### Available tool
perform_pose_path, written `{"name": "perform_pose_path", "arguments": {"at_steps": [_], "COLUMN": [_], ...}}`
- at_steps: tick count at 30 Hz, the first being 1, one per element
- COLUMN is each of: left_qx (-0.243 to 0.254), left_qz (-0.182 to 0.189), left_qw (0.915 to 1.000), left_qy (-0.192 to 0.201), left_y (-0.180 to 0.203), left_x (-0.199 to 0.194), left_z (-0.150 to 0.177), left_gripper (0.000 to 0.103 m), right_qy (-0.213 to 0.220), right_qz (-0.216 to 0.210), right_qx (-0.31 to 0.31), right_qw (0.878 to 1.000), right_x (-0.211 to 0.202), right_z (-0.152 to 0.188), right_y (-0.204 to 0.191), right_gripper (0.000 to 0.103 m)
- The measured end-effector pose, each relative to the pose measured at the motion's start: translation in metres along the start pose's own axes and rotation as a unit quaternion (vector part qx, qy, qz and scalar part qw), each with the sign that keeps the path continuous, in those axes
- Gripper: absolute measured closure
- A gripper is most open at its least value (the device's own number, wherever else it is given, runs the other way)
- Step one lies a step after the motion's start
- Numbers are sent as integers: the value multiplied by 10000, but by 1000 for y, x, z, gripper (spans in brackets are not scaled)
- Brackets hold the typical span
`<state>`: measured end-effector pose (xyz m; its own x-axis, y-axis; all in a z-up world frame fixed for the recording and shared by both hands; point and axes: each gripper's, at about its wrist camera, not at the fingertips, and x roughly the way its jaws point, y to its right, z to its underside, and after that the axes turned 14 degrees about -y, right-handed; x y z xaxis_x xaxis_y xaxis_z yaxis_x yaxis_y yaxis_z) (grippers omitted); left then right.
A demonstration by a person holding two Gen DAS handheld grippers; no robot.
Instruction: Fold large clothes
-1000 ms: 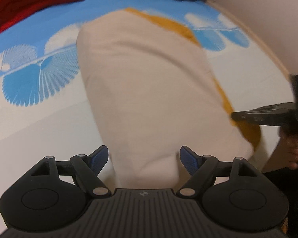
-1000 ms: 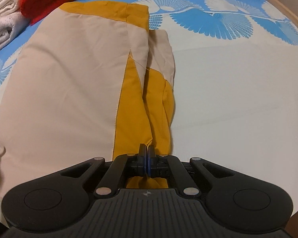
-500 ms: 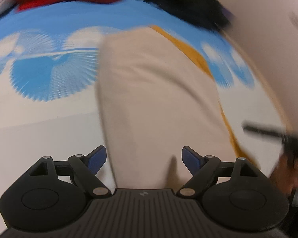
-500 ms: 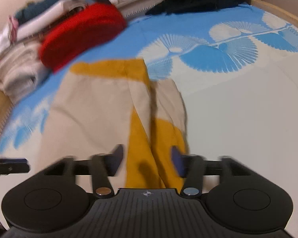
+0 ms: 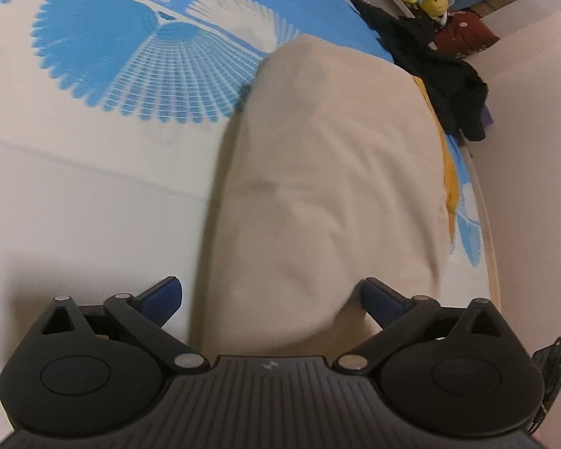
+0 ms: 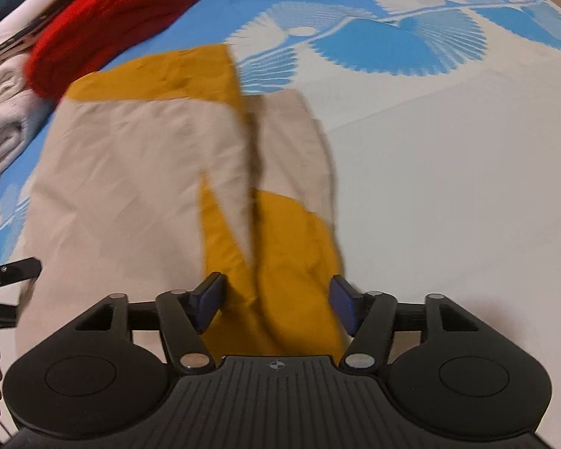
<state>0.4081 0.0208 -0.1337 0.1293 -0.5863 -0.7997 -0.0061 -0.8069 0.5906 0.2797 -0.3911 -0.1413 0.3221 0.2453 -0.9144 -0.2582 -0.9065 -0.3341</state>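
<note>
Now both grippers have let go. A second ago the right gripper [image 6: 276,305] was pinched shut on the yellow edge of the garment [image 6: 131,172]. Its blue pads [image 6: 207,301] are spread wide with yellow cloth lying loose between them, not squeezed. The left gripper [image 5: 271,299] was partly open before, and its jaws are opening more right now. Beige cloth lies between its pads [image 5: 161,295], but they do not press it. So I think one fold is finished and the cloth has been set down. Next the grippers will likely need a new edge to grab for another fold.

Close to the grippers, the garment lies flat on the bed sheet [image 6: 448,187]. It is mostly beige with yellow parts. From the right wrist view, a yellow strip runs up the middle and a yellow band sits at the far end. A narrow flap is folded along its right side. From the left wrist view it looks like a smooth beige shape with a little yellow at the right edge.

Farther away sit a red knitted thing [image 6: 108,26], some pale folded clothes [image 6: 2,112], and dark clothes [image 5: 441,75].
</note>
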Motion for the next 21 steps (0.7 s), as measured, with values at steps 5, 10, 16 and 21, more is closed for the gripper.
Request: {"name": "perform_pose_path", "arguments": {"at_steps": [5,10,16,21], "left_qx": [121,197,670,803], "left_qz": [136,-11,-127,-234], "left_qw": [9998,9996,9960,9895], "left_qy": [-6,198,574,1179], "left_y": [9,18,36,34], "left_x": [18,29,7,-22], "left_z": [-10,-15,-19,-42], "left_gripper": [1,8,52,54], "right_qy": [-258,-305,-165,332], "right_qz": [-177,-274,-574,-882], "right_qx": [88,96,-42,-86], "right_qw": [9995,9991,9982,9955], "right_x": [11,19,21,15], "right_z": [-6,-9,-16,-33], "right_y": [7,3,-15,-39], "right_gripper": [35,35,85,94]}}
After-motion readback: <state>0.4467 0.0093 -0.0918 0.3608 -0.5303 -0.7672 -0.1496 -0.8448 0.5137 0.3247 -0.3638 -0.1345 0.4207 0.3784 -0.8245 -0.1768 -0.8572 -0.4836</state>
